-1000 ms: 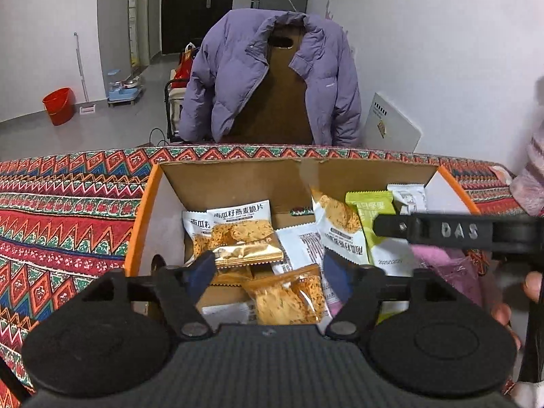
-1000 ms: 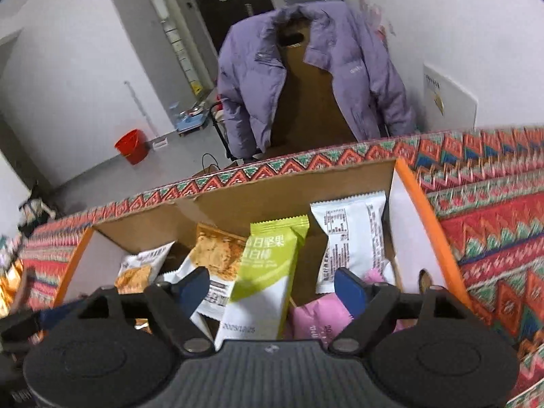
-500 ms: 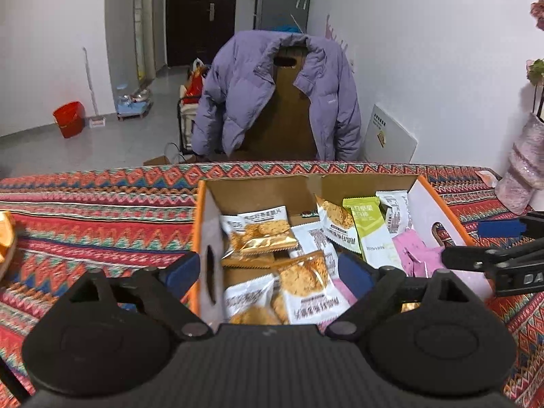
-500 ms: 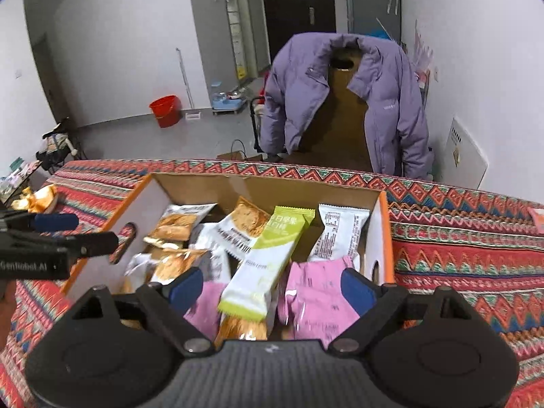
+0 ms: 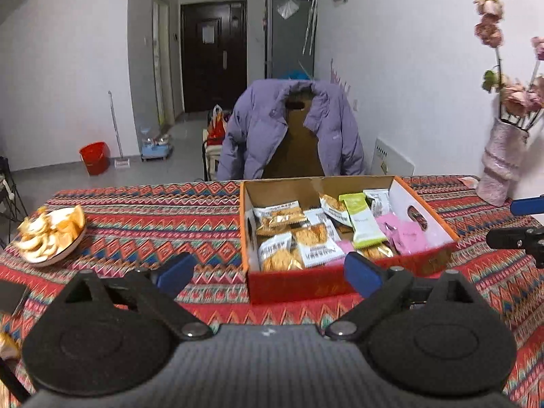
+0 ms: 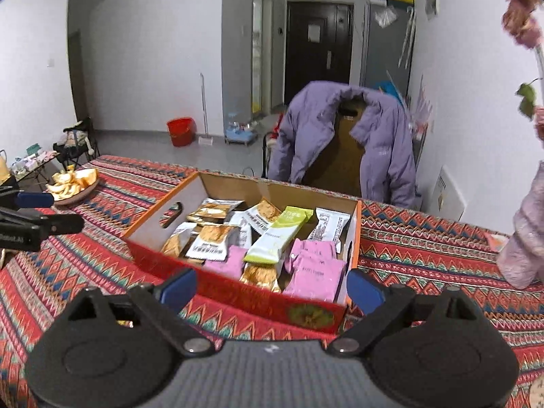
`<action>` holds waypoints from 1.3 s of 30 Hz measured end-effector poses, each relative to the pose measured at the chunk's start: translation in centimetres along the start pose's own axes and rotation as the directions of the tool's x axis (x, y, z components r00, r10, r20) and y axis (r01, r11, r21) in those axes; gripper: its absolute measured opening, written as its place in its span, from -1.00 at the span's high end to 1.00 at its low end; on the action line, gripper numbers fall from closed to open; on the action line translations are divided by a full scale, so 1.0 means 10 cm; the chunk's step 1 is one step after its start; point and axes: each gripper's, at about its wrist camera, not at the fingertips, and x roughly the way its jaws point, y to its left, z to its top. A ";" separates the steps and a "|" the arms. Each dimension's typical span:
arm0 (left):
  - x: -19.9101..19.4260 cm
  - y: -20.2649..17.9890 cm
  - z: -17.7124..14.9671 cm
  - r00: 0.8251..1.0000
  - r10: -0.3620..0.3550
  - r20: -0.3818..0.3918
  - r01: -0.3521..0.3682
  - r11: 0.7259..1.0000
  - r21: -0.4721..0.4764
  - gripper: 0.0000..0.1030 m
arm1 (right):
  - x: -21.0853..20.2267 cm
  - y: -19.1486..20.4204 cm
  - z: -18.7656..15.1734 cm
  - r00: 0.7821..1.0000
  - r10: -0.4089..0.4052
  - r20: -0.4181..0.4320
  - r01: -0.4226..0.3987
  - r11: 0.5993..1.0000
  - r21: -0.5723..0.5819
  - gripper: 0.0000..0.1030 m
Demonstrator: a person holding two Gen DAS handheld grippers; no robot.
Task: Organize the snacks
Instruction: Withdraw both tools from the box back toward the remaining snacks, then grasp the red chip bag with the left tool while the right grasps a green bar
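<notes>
An open red cardboard box (image 5: 306, 284) (image 6: 258, 301) stands on the patterned tablecloth, filled with snack packets: cracker packs (image 5: 278, 216) (image 6: 212, 238), a green bar (image 5: 362, 219) (image 6: 280, 233) and pink packets (image 5: 406, 234) (image 6: 316, 273). My left gripper (image 5: 268, 272) is open and empty, held in front of the box's near wall. My right gripper (image 6: 272, 287) is open and empty, also in front of the box. The right gripper shows at the right edge of the left wrist view (image 5: 520, 224); the left gripper shows at the left edge of the right wrist view (image 6: 37, 217).
A plate of orange peel (image 5: 51, 233) (image 6: 73, 183) sits at the table's left. A pink vase with dried flowers (image 5: 499, 166) (image 6: 525, 238) stands at the right. A chair draped with a purple jacket (image 5: 292, 129) stands behind the table.
Both grippers have pulled back and up from over the box; it now lies whole in view. Both stay open and empty.
</notes>
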 end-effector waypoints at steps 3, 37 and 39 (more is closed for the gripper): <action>-0.35 0.03 -0.31 0.999 0.005 0.041 -0.004 1.000 -0.021 -0.94 | -0.26 0.15 -0.32 1.000 -0.004 0.031 0.005 1.000 -0.026 -0.84; -1.11 -0.05 -1.96 0.999 0.045 0.007 -0.044 0.995 -0.086 -1.00 | -0.81 1.05 -2.11 0.995 -0.021 0.097 0.008 0.990 0.140 -0.95; -0.93 -0.11 -1.88 1.000 0.028 -0.001 -0.028 0.997 -0.079 -1.00 | -0.68 1.05 -2.05 0.998 -0.010 0.069 0.000 0.989 0.151 -0.86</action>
